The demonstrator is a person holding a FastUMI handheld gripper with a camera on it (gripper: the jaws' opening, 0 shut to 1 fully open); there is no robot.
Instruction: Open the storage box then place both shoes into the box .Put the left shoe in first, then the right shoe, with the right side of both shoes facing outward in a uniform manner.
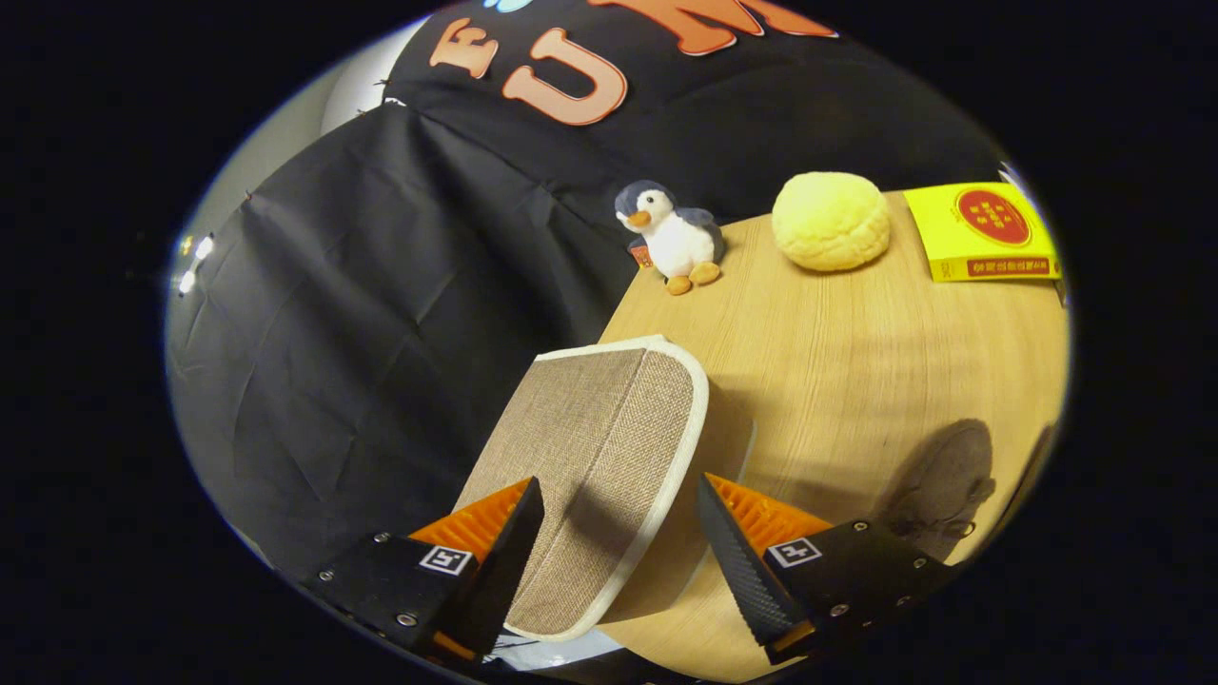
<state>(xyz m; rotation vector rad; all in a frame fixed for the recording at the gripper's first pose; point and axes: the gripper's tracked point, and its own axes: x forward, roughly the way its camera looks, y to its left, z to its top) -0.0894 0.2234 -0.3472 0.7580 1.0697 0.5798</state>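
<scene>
The storage box's lid (595, 447), beige woven fabric with a white trim, stands tilted up between my fingers. My gripper (618, 480) is open around it. The left finger (509, 552) lies against the lid's woven face. The right finger (737, 561) stays apart from the white trim, with a shaded brown part of the box showing in the gap. A dark grey laced shoe (942, 485) lies on the wooden table (856, 352), just beyond the right finger. The box body under the lid is mostly hidden.
At the table's far edge sit a plush penguin (671, 238), a round yellow fluffy thing (831, 221) and a yellow carton (985, 231). Black cloth hangs to the left of the table, whose left edge runs just past the lid.
</scene>
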